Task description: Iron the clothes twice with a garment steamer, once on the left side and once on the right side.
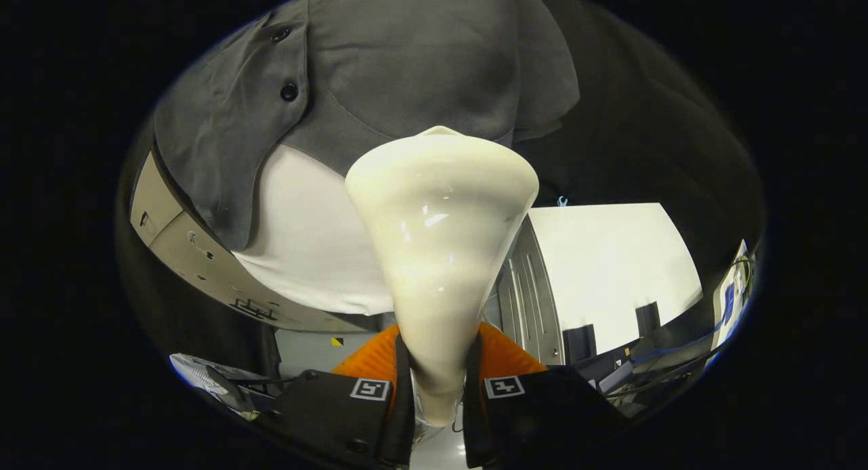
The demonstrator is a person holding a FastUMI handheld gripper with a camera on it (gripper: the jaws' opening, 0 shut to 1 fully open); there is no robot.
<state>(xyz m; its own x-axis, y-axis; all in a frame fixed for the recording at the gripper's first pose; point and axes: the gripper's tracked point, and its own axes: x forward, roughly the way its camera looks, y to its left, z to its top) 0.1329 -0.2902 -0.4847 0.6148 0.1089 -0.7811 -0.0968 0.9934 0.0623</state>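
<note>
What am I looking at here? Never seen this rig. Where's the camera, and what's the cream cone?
There's no robot arm. A person carries a hand-held two-finger claw, and a fisheye camera riding on it looks forward along the fingers, hence the round, warped picture. The cream cone is a steamer. Its narrow handle sits between the two fingers, which press on it from both sides, so the claw is shut on it. The wide head points ahead at a grey shirt with dark buttons, worn over a white undershirt. The head is at or very near the cloth; contact can't be confirmed.
</note>
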